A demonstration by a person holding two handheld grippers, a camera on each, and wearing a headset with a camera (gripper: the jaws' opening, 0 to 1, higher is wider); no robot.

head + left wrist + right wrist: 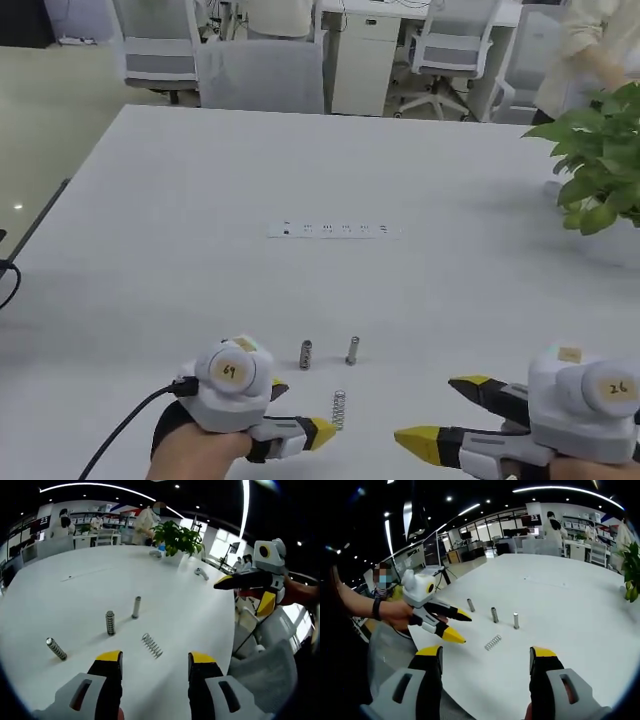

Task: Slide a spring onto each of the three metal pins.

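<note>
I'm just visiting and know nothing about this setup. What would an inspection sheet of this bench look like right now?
Surface: white table, socket strip set into it.
Job's things: end sprung pin and middle sprung pin done; bare pin waiting; loose spring lying flat nearby.
Clutter: potted plant at the table's right edge.
Tongs: left tongs open, empty; right tongs open, empty.
Cables: black cable trailing from the left tongs.
Surroundings: office chairs and a person beyond the table.
</note>
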